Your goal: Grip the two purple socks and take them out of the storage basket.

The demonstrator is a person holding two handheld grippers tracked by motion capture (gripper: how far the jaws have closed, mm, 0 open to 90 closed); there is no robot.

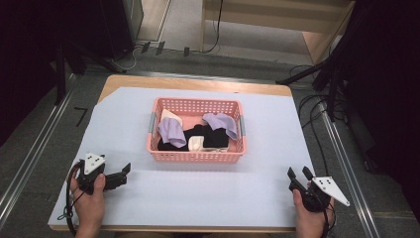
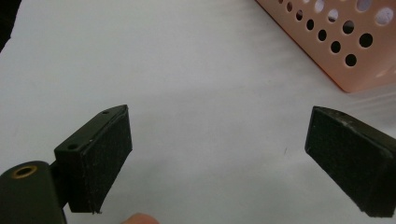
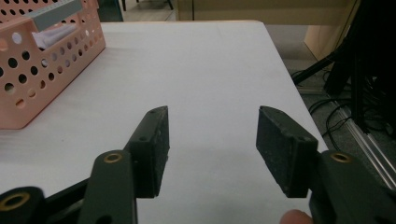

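Here, pink basket [image 1: 196, 154], long axis left-right, jaws apart

Baskets: you have one pink basket [image 1: 196, 154] on the table.
Tables: one table [image 1: 148, 198], covered by a white sheet.
Grippers: you hold two, the left gripper [image 1: 124, 172] and the right gripper [image 1: 299, 173], one in each hand.
Purple cloths: two in the basket, one purple cloth [image 1: 171, 131] at its left and another purple cloth [image 1: 221, 123] at its right.
Black cloths: one black cloth [image 1: 208, 136] that you can count, lying between them.
White items: two pale pieces, one white piece [image 1: 196, 144] near the front wall, one cream piece [image 1: 170, 116] at the back left.
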